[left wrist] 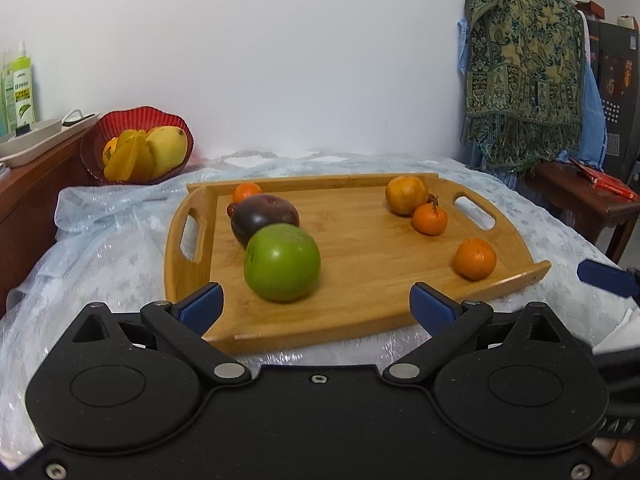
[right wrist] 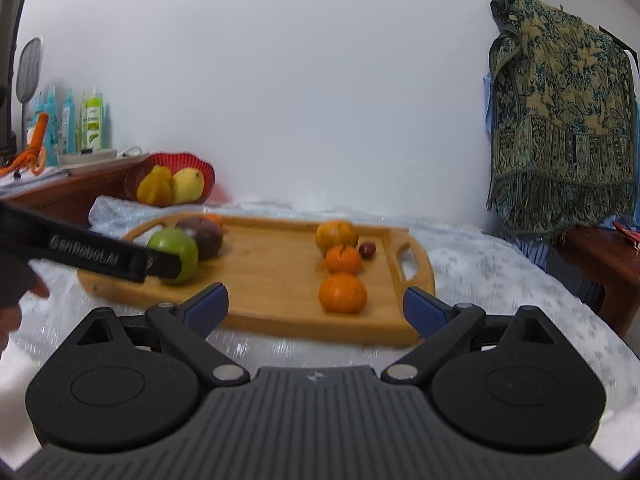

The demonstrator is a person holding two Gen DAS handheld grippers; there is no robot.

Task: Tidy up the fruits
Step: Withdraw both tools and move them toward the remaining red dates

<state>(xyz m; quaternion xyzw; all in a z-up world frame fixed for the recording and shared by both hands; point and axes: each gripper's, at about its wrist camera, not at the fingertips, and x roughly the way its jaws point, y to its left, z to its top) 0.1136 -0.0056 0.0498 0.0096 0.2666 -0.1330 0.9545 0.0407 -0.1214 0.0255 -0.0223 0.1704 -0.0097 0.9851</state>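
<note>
Gaping wide and empty, the left gripper faces a round green fruit just ahead on the flat bamboo tray; behind it a dark purple fruit half hides a small orange. The right gripper, equally wide, faces a blurred orange mandarin.

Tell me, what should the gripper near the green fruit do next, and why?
Probably ease the left gripper forward around the green fruit. Its jaws stand wide open and empty, and that fruit sits just ahead of them at the wooden tray's near edge.
</note>
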